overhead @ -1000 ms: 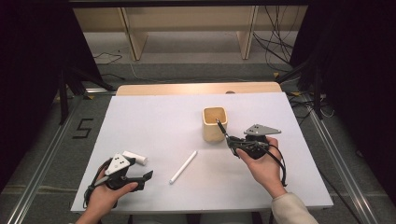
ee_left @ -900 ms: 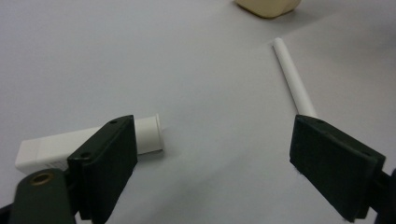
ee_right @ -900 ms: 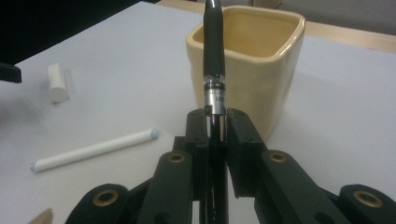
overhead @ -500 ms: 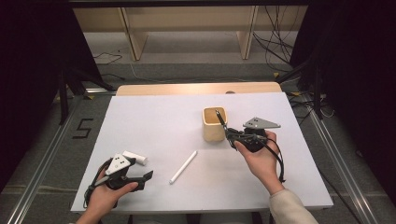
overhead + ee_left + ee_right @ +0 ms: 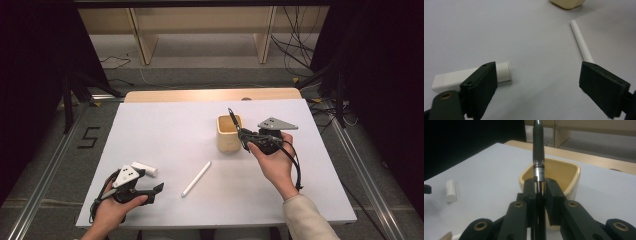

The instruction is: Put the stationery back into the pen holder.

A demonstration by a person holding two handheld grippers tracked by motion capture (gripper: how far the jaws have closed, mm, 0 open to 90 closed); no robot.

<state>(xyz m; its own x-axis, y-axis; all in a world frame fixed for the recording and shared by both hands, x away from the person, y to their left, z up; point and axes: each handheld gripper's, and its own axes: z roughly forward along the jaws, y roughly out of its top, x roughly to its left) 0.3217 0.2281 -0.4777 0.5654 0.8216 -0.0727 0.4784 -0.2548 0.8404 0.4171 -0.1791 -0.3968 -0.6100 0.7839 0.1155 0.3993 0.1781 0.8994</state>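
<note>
Your right gripper [image 5: 243, 134] is clamped on a dark pen [image 5: 538, 152], with the pads closed on its lower barrel just below the metal band. The pen stands nearly upright, and its top is above the near rim of the cream cup [image 5: 229, 134], which sits on the white counter [image 5: 170, 125]. In the right gripper view the pen lines up with the cup's front wall, not clearly over the opening, so I judge the drop is not yet safe.

The main risk is letting go too early. If you open here, the pen may strike the rim and fall outside, or tip and roll across the counter. The hold is also narrow and low on a long pen, so a quick tilt of your wrist could make it pivot between the pads. Pressing down with the pen or the jaws against the rim could push the light cup or tip it over.

Your left gripper [image 5: 537, 82] rests low over the counter with its jaws wide apart and nothing between them. A white marker [image 5: 471, 76] lies just beside its left jaw, partly behind it, and a white stick [image 5: 581, 42] runs up from behind the right jaw. Any drift of that hand could nudge either one. The marker and stick are round and may roll away if bumped.
</note>
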